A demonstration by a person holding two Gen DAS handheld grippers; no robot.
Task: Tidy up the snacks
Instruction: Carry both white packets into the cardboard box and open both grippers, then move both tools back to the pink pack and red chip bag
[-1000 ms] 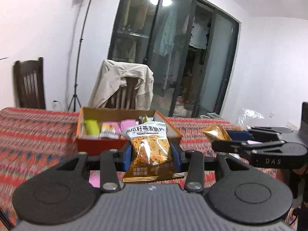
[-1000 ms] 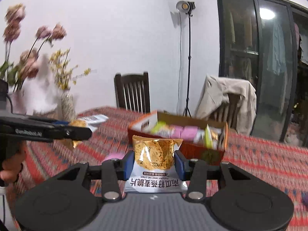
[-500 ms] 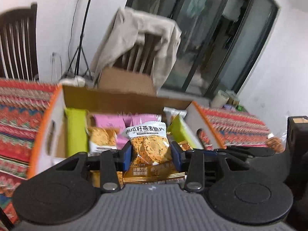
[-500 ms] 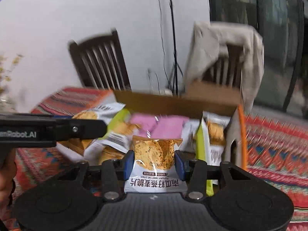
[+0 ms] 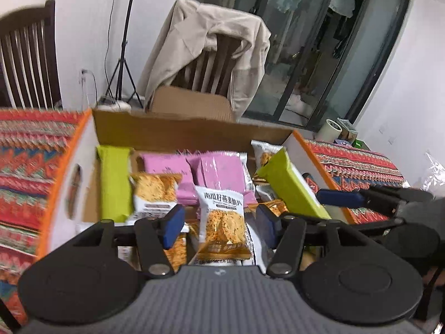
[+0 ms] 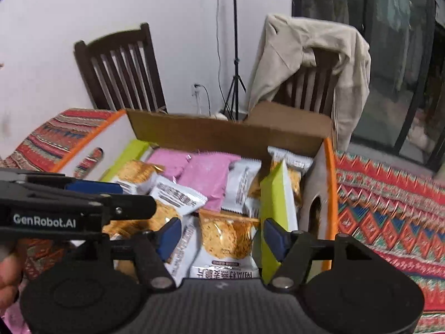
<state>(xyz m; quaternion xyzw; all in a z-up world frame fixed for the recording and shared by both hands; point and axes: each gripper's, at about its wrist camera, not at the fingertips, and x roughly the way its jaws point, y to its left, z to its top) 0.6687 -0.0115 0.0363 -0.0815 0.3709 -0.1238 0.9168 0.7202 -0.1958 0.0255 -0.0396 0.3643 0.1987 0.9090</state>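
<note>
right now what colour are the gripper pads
Blue; the left gripper pads show it best in the left wrist view.

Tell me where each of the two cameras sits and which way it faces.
Left wrist: on the left gripper, looking down into the snack box; jaws opening, a cracker packet between them; right gripper at right.
Right wrist: on the right gripper, same box from the other side; jaws opening around another packet; a hand shows.
Shared: box, draped chair.
</note>
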